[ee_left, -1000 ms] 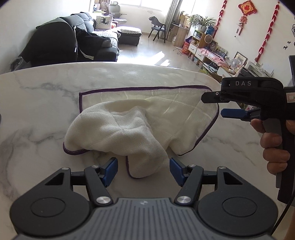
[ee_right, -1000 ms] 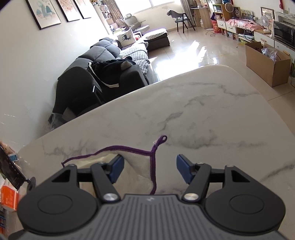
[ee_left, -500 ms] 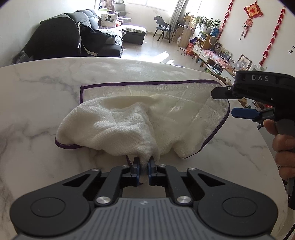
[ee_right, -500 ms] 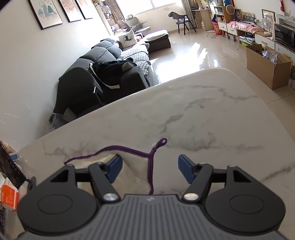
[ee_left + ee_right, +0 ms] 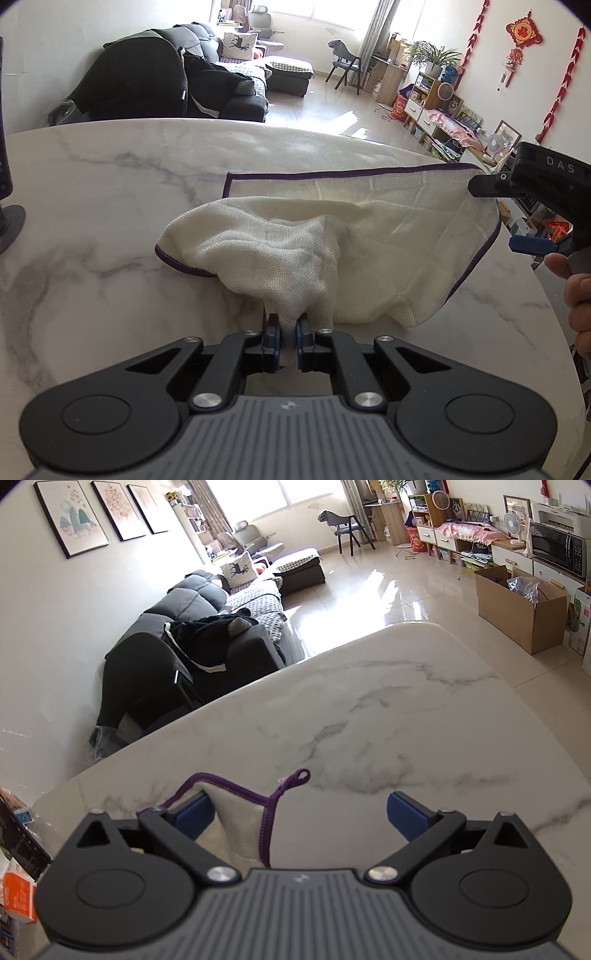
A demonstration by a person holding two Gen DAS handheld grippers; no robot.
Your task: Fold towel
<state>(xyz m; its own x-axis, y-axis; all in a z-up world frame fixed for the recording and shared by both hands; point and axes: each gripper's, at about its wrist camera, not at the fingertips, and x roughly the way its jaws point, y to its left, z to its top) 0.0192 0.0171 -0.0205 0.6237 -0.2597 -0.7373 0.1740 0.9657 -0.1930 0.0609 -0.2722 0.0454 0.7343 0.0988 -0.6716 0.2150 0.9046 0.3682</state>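
Bright daylight pours through the far window (image 5: 325,14), throwing white glare on the floor (image 5: 354,594) and a sheen on the bench (image 5: 110,177). Fisheye bending curves edges; corners vignette dark.

Home living room: dark sofa (image 5: 207,635) with cushions, framed prints (image 5: 99,517) on wall, red festive hangings (image 5: 524,33), potted plant (image 5: 432,55), microwave (image 5: 557,548), low cabinets, marble table (image 5: 369,720) up front.
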